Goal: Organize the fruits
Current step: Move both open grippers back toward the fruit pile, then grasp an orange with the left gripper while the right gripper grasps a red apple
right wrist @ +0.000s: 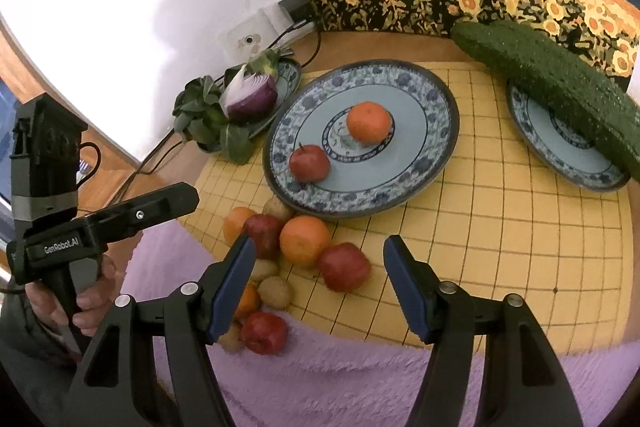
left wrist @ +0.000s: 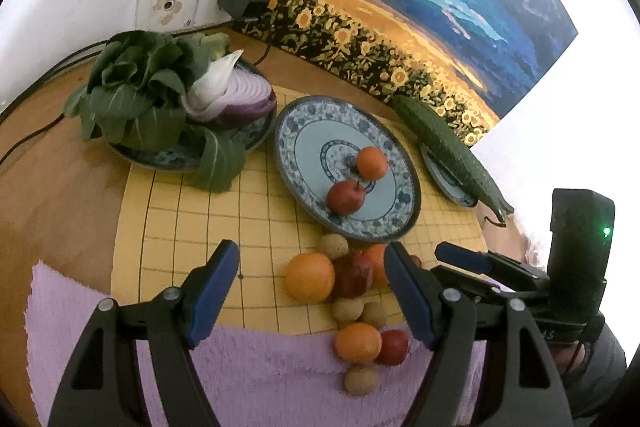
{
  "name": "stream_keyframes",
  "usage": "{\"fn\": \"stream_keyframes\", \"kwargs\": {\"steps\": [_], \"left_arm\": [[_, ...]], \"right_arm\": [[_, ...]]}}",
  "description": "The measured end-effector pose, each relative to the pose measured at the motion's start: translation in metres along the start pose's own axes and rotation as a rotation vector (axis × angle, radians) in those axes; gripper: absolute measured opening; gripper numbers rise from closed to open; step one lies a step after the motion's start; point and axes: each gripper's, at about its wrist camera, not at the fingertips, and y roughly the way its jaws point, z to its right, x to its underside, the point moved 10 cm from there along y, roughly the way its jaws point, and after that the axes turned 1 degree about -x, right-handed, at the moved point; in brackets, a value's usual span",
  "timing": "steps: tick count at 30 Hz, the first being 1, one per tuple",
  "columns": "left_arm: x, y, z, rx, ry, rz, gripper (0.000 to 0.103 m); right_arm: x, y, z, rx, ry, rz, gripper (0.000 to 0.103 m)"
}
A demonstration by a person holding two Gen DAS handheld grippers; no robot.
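Note:
A large blue-patterned plate (left wrist: 308, 131) (right wrist: 400, 75) holds a tangerine (left wrist: 372, 163) (right wrist: 368, 121) and a small red fruit (left wrist: 346, 197) (right wrist: 309, 163). In front of it, on the yellow grid mat and the purple towel, lies a loose pile of several oranges (left wrist: 309, 277) (right wrist: 305, 239), red fruits (left wrist: 354, 275) (right wrist: 344, 267) and beige longans (left wrist: 333, 246) (right wrist: 275, 291). My left gripper (left wrist: 310, 247) hovers open above the pile, holding nothing. My right gripper (right wrist: 318, 242) is open too, over the pile's right side, pads touching no fruit. Each gripper shows at the edge of the other's view.
A plate with bok choy (left wrist: 136, 87) and a halved red onion (left wrist: 244, 95) sits at the back left. A cucumber (left wrist: 448, 147) (right wrist: 560, 83) lies across a small plate (right wrist: 560, 151) on the right. A sunflower painting (left wrist: 400, 7), a charger (left wrist: 240, 1) and cables stand behind.

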Motion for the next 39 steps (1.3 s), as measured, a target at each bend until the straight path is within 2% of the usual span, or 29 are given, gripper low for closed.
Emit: {"fn": "stream_keyframes", "kwargs": {"steps": [18,25,30,33,39], "left_arm": [[0.024,-0.006,-0.004,-0.019,-0.01,-0.006,0.079],[0.043,0.0,-0.005,-0.013,-0.02,-0.043,0.078],[0.044,0.003,-0.006,-0.02,-0.027,-0.042,0.078],[0.04,0.007,-0.007,-0.025,-0.03,-0.035,0.075],[0.032,0.018,-0.008,-0.021,-0.024,-0.043,0.057]], "right_arm": [[0.019,0.001,-0.008,-0.015,-0.008,-0.028,0.068],[0.03,0.007,-0.009,-0.023,-0.006,-0.05,0.068],[0.029,0.006,-0.005,-0.021,0.004,-0.043,0.068],[0.027,0.004,0.0,-0.016,0.012,-0.031,0.068],[0.023,0.006,0.009,-0.02,0.035,-0.025,0.068]]}}
